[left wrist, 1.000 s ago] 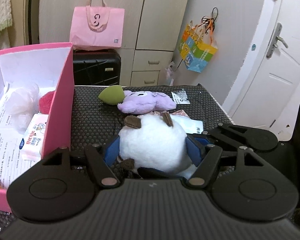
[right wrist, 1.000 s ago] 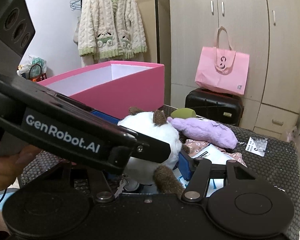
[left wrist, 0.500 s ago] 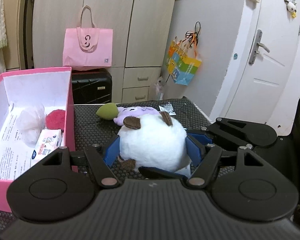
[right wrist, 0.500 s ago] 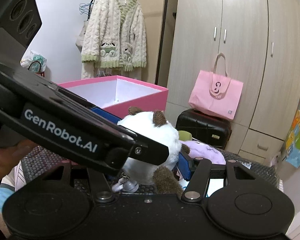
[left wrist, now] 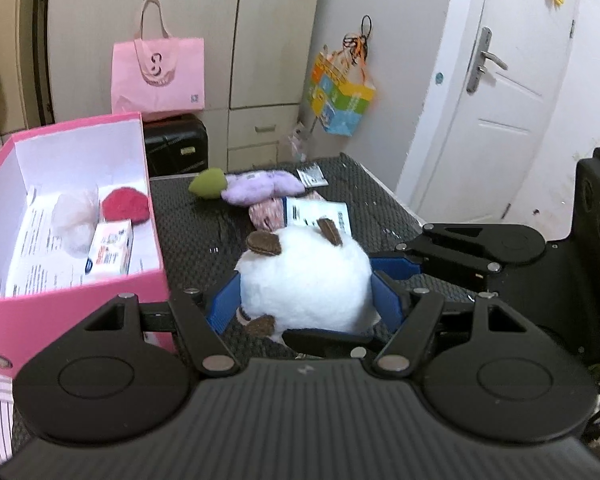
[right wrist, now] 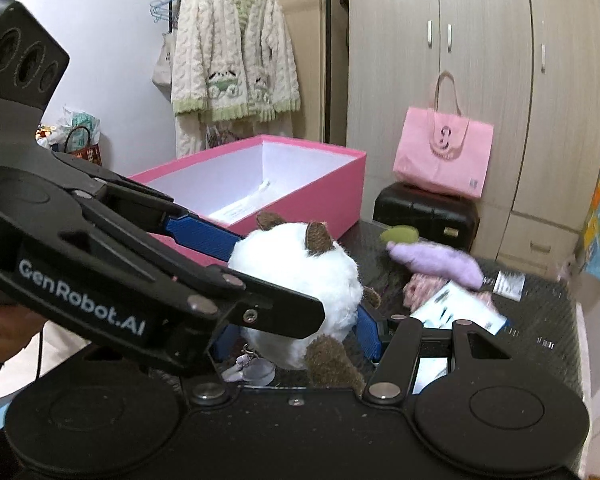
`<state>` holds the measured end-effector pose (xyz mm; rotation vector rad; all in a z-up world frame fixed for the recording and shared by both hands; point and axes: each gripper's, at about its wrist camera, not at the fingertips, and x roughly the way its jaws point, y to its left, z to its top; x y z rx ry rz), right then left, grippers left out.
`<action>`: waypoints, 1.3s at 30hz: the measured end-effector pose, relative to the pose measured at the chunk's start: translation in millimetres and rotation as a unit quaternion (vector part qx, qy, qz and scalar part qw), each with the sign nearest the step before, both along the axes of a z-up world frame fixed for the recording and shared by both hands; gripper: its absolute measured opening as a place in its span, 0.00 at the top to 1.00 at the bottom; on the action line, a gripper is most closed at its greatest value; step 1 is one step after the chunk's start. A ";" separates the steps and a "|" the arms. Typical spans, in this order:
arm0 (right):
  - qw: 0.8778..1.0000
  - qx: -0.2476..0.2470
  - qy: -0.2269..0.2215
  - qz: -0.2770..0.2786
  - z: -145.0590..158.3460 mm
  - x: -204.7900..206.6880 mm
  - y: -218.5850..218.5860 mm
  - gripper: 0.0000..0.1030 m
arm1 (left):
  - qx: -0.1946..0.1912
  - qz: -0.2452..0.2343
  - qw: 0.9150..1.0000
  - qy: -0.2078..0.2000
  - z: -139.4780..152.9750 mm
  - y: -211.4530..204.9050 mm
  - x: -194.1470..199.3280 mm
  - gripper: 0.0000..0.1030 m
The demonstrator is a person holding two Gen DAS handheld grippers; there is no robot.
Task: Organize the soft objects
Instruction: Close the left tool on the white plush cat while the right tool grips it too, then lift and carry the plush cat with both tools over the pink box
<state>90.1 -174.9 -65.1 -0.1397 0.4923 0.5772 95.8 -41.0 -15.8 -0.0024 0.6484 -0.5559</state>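
The white plush [left wrist: 304, 276] sat clamped between both the left gripper [left wrist: 304, 300] and right gripper [right wrist: 296, 320], above the table [left wrist: 204, 240]. Beyond, the pink box [left wrist: 156, 248] held a tissue pack [left wrist: 110, 248], pale puff [left wrist: 74, 216] and red pompom [left wrist: 125, 207].

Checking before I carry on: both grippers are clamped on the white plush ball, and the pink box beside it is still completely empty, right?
Not quite. Both grippers, left and right, do clamp the white plush ball, but the pink box is not empty: the left wrist view shows a red pom-pom, a pale fluffy item and a small packet inside.
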 end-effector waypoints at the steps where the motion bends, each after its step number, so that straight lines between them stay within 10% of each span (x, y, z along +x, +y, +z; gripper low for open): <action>1: 1.000 0.000 0.005 -0.001 0.6 -3.8 1.9 0.38 | -0.001 -0.004 1.000 0.006 1.0 3.3 -2.5 0.33; 16: 0.998 -0.008 0.032 0.045 30.6 -39.7 34.1 0.38 | -0.004 -0.005 1.000 0.026 28.3 46.3 -46.2 0.33; 39: 0.994 0.004 -0.048 0.098 93.6 -23.7 95.9 0.38 | -0.038 0.046 0.997 -0.054 83.5 123.2 -39.7 0.33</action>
